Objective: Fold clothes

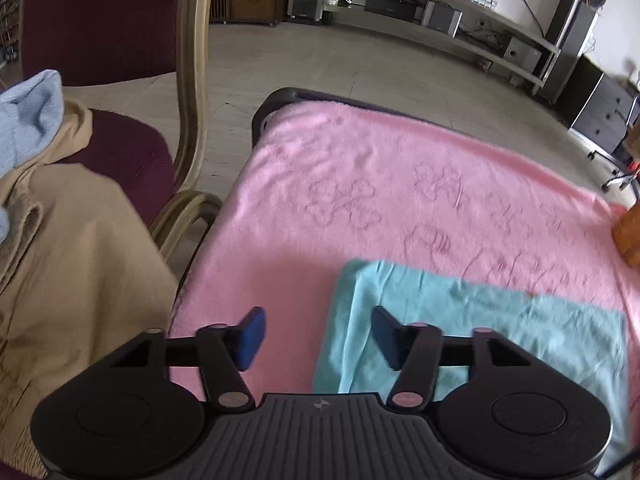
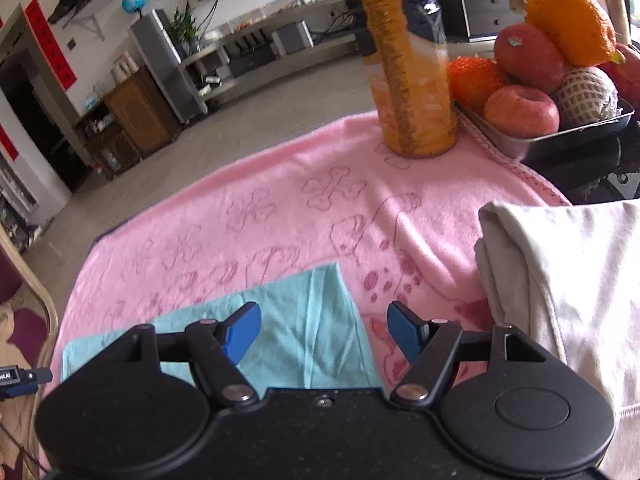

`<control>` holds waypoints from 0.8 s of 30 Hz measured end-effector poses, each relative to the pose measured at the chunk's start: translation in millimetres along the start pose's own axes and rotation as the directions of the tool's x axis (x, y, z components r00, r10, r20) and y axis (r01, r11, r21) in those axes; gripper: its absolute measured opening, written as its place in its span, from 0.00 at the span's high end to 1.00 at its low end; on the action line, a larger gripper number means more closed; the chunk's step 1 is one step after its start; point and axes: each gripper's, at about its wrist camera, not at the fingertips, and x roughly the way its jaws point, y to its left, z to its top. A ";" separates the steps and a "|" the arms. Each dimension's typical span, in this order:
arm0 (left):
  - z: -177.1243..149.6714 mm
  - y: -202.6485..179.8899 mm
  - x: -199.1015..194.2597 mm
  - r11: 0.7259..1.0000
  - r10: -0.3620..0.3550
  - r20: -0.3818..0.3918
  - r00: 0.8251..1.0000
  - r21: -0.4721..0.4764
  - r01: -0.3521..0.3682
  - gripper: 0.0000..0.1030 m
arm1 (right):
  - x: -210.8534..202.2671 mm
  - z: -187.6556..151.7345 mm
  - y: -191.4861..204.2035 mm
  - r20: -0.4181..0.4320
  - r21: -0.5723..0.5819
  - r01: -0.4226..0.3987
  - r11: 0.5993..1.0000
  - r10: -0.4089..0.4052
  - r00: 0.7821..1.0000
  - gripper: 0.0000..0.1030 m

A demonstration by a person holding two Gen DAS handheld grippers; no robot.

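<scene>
A folded light-blue cloth lies flat on the pink towel that covers the table. My left gripper hovers open over the cloth's left edge, nothing between its blue pads. In the right wrist view the same blue cloth sits under my right gripper, which is open above the cloth's right corner and holds nothing. A folded cream garment rests on the pink towel to the right of that gripper.
A chair to the left holds a tan garment and a pale blue knit. At the far right of the table stand a tall orange container and a metal tray of fruit. Floor and shelving lie beyond.
</scene>
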 end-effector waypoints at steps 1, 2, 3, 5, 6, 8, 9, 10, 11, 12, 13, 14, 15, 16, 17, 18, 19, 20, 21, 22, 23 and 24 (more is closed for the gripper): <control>3.4 1.1 0.9 0.999 -0.037 -0.001 0.999 -0.010 0.037 0.61 | 1.3 2.4 -1.6 0.001 0.004 -0.005 1.000 0.005 1.000 0.39; 6.8 2.1 1.8 0.997 -0.075 -0.002 0.997 -0.019 0.075 0.61 | 2.9 4.5 -3.0 0.001 0.007 -0.012 1.000 0.012 1.000 0.44; 9.5 2.7 3.1 0.993 -0.112 -0.004 0.994 -0.026 0.111 0.60 | 4.6 6.7 -4.4 0.001 0.009 -0.018 1.000 0.018 1.000 0.54; 11.6 0.8 9.2 0.991 -0.135 -0.004 0.991 -0.020 0.135 0.57 | 9.2 9.9 -6.2 -0.018 0.012 -0.025 1.000 0.025 1.000 0.58; 12.6 -0.4 12.6 0.991 -0.135 -0.002 0.991 -0.016 0.135 0.52 | 10.8 10.7 -6.8 -0.022 0.016 -0.029 0.999 0.029 0.999 0.58; 15.2 -0.6 19.9 0.991 -0.135 0.000 0.991 -0.017 0.135 0.50 | 14.1 13.7 -7.2 -0.022 0.023 -0.032 0.999 0.033 0.999 0.57; 16.8 1.4 23.5 0.989 -0.143 -0.002 0.990 -0.028 0.143 0.50 | 16.8 15.8 -8.3 -0.021 0.034 -0.034 0.999 0.035 0.999 0.57; 18.3 3.5 26.7 0.987 -0.154 -0.003 0.988 -0.039 0.154 0.51 | 20.3 18.3 -10.1 -0.021 0.051 -0.036 0.998 0.037 0.999 0.57; 19.6 5.6 29.2 0.984 -0.169 -0.001 0.986 -0.051 0.169 0.51 | 23.7 20.8 -11.9 -0.021 0.068 -0.038 0.997 0.039 0.999 0.57; 20.8 7.7 31.6 0.981 -0.185 0.000 0.983 -0.063 0.184 0.53 | 27.2 23.3 -13.7 -0.021 0.084 -0.039 0.996 0.041 0.999 0.57; 22.0 9.9 34.1 0.977 -0.200 0.002 0.980 -0.075 0.200 0.54 | 30.6 25.8 -15.5 -0.021 0.101 -0.041 0.994 0.044 0.999 0.58; 23.2 12.0 36.6 0.973 -0.215 0.004 0.977 -0.087 0.215 0.55 | 35.4 28.4 -18.3 -0.027 0.122 -0.041 0.992 0.045 0.999 0.58; 24.6 13.4 39.4 0.969 -0.228 0.005 0.974 -0.096 0.227 0.56 | 40.8 30.3 -21.0 -0.035 0.138 -0.039 0.990 0.044 0.998 0.60; 26.2 13.6 43.0 0.967 -0.234 0.003 0.972 -0.099 0.233 0.59 | 46.0 31.6 -23.3 -0.041 0.151 -0.036 0.988 0.043 0.998 0.65; 27.0 14.2 46.6 0.964 -0.243 -0.003 0.970 -0.109 0.242 0.62 | 51.2 32.9 -25.6 -0.048 0.163 -0.033 0.986 0.041 0.998 0.67; 27.0 15.3 50.7 0.958 -0.260 -0.012 0.966 -0.125 0.257 0.66 | 56.5 33.6 -27.3 -0.058 0.175 -0.031 0.984 0.041 0.997 0.69; 27.0 16.5 54.8 0.952 -0.277 -0.021 0.961 -0.141 0.272 0.67 | 61.9 33.9 -28.8 -0.072 0.186 -0.029 0.982 0.043 0.997 0.71; 26.9 18.0 58.4 0.946 -0.292 -0.029 0.956 -0.156 0.284 0.67 | 64.6 33.7 -29.7 -0.078 0.194 -0.029 0.981 0.045 0.996 0.73; 26.8 20.0 60.4 0.941 -0.303 -0.036 0.952 -0.171 0.293 0.68 | 65.4 33.3 -30.3 -0.080 0.200 -0.031 0.979 0.048 0.996 0.73; 27.2 22.1 61.6 0.936 -0.311 -0.038 0.950 -0.184 0.299 0.68 | 66.3 32.8 -30.8 -0.082 0.206 -0.033 0.978 0.050 0.995 0.73; 27.6 24.1 62.9 0.932 -0.318 -0.041 0.947 -0.197 0.305 0.68 | 67.1 32.3 -31.4 -0.084 0.212 -0.034 0.977 0.053 0.995 0.72; 28.0 26.2 64.1 0.927 -0.326 -0.044 0.944 -0.209 0.311 0.68 | 68.0 31.9 -32.0 -0.086 0.218 -0.036 0.975 0.056 0.995 0.72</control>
